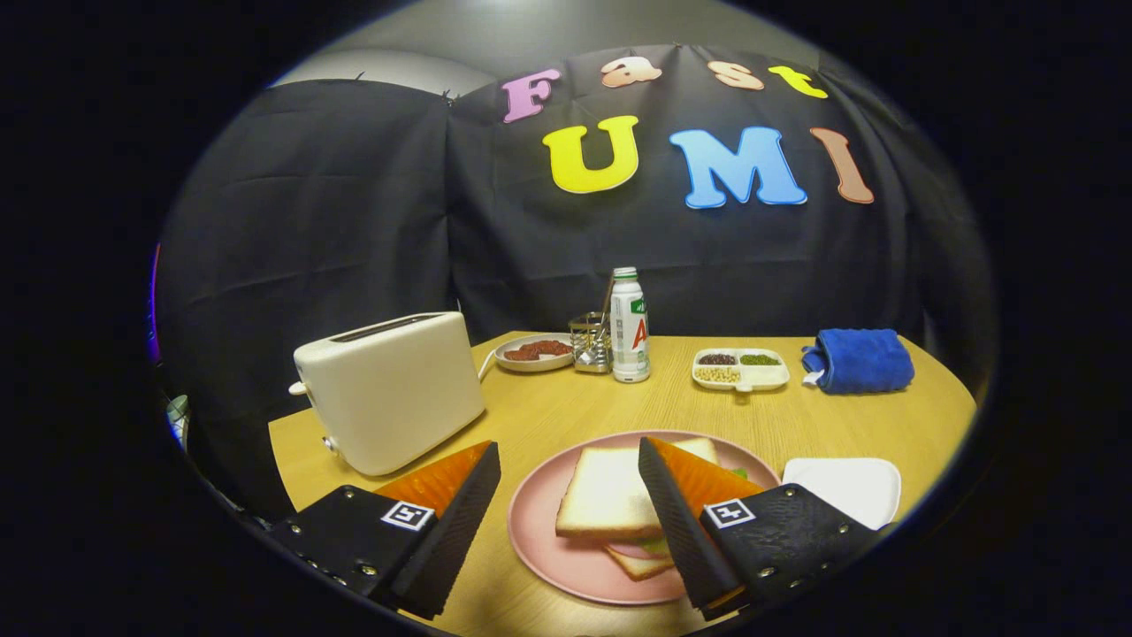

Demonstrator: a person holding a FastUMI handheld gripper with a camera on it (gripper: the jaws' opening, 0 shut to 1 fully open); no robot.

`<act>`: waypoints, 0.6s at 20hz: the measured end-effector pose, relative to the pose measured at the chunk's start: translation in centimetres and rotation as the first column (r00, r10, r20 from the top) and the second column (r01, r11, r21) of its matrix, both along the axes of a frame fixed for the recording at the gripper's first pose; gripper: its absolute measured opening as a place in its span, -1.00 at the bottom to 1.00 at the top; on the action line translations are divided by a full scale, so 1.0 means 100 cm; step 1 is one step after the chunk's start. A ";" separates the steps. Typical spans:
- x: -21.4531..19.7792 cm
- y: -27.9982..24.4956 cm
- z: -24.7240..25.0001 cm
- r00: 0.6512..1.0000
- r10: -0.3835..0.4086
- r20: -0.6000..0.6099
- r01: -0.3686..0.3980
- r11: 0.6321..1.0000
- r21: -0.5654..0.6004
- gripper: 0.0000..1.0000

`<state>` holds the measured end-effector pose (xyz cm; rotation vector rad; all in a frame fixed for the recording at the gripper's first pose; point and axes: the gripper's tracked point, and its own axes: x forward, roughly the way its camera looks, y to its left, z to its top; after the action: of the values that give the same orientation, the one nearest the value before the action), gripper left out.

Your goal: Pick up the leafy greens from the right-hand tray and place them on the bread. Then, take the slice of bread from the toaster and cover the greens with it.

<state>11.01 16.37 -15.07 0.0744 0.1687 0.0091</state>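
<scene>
Your gripper (pixel 566 504) fingers are spread wide, gripping nothing. Top bread slice (pixel 610 491) lies flat over the greens (pixel 656 546) on the pink plate (pixel 548 540), between the fingers. Toaster (pixel 389 389) beyond-left, white tray (pixel 849 487) right.

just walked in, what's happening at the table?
A handheld gripper hangs open above a pink plate, holding nothing. On the plate a top slice of bread lies over another slice, with a bit of leafy greens peeking out between them, so the sandwich looks assembled. The white tray beside the plate holds nothing, and no bread sticks out of the toaster.
</scene>
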 end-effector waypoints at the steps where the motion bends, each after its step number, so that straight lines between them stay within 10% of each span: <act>1: 0.003 -0.002 0.009 1.000 0.007 0.016 -0.007 1.000 -0.006 0.90; 12: -0.011 -0.113 0.072 0.993 -0.064 0.096 0.074 0.992 -0.103 0.91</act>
<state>9.93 5.06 -7.91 -0.0266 0.0732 -0.0656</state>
